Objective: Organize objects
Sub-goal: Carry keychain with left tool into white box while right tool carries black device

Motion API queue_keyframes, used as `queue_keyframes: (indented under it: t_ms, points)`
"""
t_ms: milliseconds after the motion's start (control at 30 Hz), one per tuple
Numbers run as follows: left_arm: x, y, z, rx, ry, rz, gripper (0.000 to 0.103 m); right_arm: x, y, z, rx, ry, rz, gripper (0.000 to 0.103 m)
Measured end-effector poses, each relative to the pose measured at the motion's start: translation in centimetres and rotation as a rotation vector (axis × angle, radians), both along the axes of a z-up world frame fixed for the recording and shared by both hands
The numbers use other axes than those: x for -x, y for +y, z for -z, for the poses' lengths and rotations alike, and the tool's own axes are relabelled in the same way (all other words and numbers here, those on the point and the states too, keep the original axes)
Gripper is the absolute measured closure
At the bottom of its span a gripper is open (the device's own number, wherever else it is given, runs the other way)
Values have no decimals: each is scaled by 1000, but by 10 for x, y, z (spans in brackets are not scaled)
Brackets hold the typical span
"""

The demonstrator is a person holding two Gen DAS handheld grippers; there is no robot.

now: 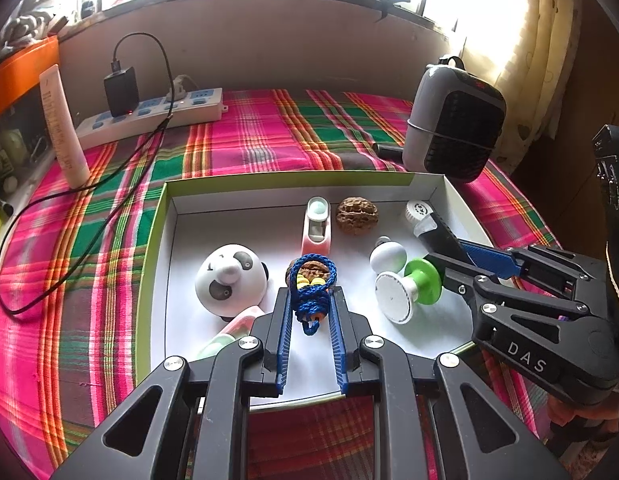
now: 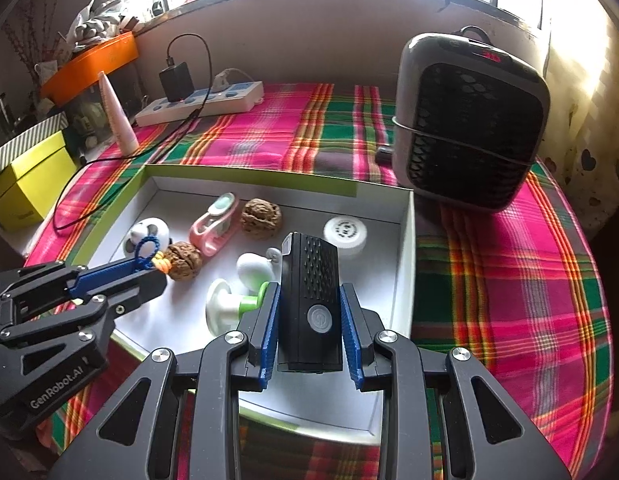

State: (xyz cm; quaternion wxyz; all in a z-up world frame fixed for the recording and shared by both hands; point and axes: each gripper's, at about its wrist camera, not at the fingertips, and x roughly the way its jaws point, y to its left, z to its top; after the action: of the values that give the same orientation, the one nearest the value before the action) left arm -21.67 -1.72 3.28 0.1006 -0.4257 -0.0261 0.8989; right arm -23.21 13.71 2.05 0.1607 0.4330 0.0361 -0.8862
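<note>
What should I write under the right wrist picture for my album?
Right gripper clamps a black device over the white box.

blue cord (image 1: 311, 294), pink-green plaid tablecloth (image 1: 245, 132)

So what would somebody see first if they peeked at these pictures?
Probably the bright pink-and-green plaid cloth over the whole table, and the shallow white cardboard box of little things in the middle. The left gripper pinches a knotted blue cord on a brown walnut, and the right gripper clamps a black ribbed rectangular gadget. A round black-and-white panda toy sits at the box's left.
</note>
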Motion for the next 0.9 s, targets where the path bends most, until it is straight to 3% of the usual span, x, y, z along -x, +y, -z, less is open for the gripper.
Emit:
queue_keyframes:
  t_ms: [900]
  points:
    - [2, 2, 4, 5, -10, -3, 86, 8, 0, 6, -26, -18, 21, 73]
